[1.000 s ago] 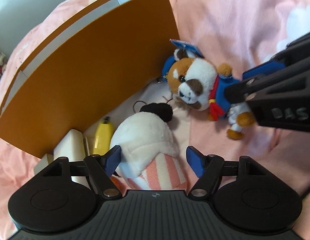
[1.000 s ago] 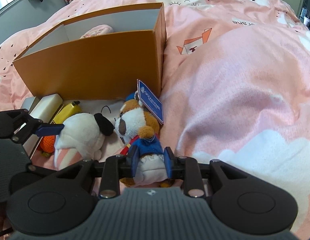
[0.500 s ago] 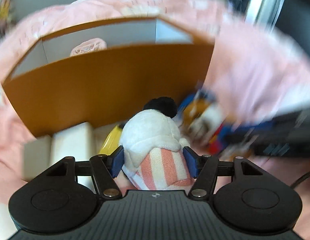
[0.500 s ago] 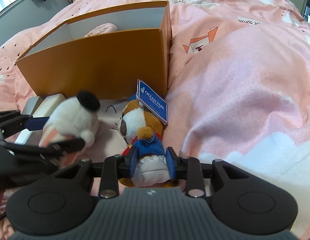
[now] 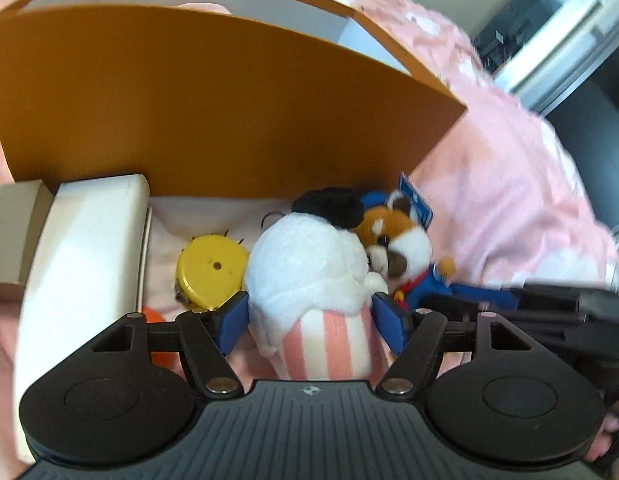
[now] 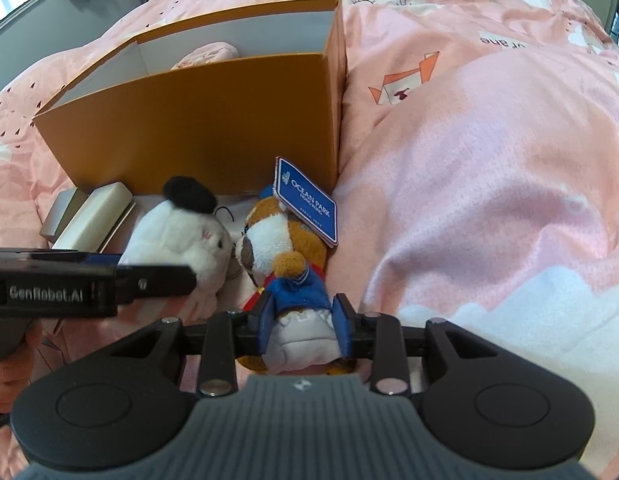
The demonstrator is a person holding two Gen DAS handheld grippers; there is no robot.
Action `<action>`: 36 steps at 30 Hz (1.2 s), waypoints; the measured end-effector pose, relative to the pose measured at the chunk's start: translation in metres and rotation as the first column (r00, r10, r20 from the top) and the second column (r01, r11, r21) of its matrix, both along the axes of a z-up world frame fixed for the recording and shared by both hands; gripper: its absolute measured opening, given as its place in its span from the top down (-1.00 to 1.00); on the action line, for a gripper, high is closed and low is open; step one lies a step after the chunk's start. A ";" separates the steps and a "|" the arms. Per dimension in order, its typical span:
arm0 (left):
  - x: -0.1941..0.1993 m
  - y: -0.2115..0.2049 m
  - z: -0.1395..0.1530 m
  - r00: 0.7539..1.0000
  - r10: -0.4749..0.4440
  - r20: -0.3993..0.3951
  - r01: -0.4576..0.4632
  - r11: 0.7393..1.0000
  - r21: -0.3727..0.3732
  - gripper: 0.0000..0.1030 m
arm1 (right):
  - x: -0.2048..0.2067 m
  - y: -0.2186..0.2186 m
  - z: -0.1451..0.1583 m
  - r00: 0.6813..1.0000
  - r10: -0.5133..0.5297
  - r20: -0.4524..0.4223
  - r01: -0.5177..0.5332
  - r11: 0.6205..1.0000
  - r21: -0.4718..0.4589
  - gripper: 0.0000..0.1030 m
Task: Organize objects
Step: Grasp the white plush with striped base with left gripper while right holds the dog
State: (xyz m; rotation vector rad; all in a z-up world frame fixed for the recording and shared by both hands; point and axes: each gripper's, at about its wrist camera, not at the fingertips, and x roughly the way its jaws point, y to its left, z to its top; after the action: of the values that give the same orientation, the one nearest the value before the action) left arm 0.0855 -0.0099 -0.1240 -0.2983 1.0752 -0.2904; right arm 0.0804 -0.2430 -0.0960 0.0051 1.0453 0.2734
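Plush white fabric fills the left gripper (image 5: 309, 324): its jaws are clamped on the pink-striped lower body of the white plush toy (image 5: 309, 272), one blue pad on each flank. Toy sits just in front of the orange box (image 5: 213, 108), black beret end pointing at the box wall. Right gripper (image 6: 303, 326) has its jaws clamped on the white hindquarters of the brown-and-white plush dog (image 6: 285, 256), which wears a blue jacket and lies in front of the box's right corner, muzzle touching the white toy. Blue card tag (image 6: 307, 202) rests on the dog's head.

Materials: box is smooth orange card with a pale lining; bed cover (image 6: 489, 160) is soft pink fleece with white cloud shapes.

Left wrist view alone shows a round yellow plastic disc (image 5: 211, 270) in front of the box, beside the white toy. Both views show the cream rounded case (image 5: 81, 248). Right wrist view alone shows a pink plush item (image 6: 207, 54) inside the box.
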 end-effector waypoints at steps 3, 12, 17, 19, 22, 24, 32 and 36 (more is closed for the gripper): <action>-0.002 -0.013 0.009 0.999 -0.038 0.022 0.035 0.991 0.128 -0.63 | -0.001 0.004 0.003 1.000 0.021 0.016 -0.021 1.000 -0.011 0.33; -0.022 -0.036 0.030 0.987 -0.116 0.113 0.055 0.898 0.437 -0.50 | 0.000 0.008 0.010 0.997 0.061 0.047 -0.060 0.998 -0.003 0.33; -0.015 -0.022 0.028 0.993 -0.093 0.071 0.069 0.955 0.288 -0.19 | 0.003 0.018 0.014 0.988 0.128 0.085 -0.128 0.992 -0.002 0.07; -0.012 -0.016 0.025 0.996 -0.071 0.061 0.053 0.965 0.255 -0.16 | 0.009 0.023 0.009 0.987 0.145 0.073 -0.143 0.989 -0.031 0.08; -0.011 -0.013 0.027 0.997 -0.054 0.061 0.039 0.971 0.235 -0.07 | 0.019 0.023 -0.004 0.993 0.119 0.020 -0.118 0.992 -0.048 0.21; -0.011 -0.013 0.028 0.997 -0.048 0.061 0.032 0.970 0.240 -0.03 | 0.021 0.020 -0.006 0.995 0.100 0.014 -0.099 0.994 -0.037 0.39; -0.010 -0.002 0.032 0.999 -0.011 0.031 0.005 0.980 0.196 -0.01 | 0.020 0.021 -0.009 0.993 0.094 -0.068 -0.079 0.977 0.198 0.61; -0.010 -0.007 0.035 0.998 -0.036 0.046 0.025 0.977 0.213 -0.22 | 0.021 0.029 -0.014 0.994 0.096 -0.061 -0.085 0.983 0.162 0.61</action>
State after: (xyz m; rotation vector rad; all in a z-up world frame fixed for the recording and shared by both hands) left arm 0.0755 -0.0173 -0.0891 -0.0831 1.0522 -0.2073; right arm 0.1015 -0.2139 -0.1097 0.1124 1.0912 0.4417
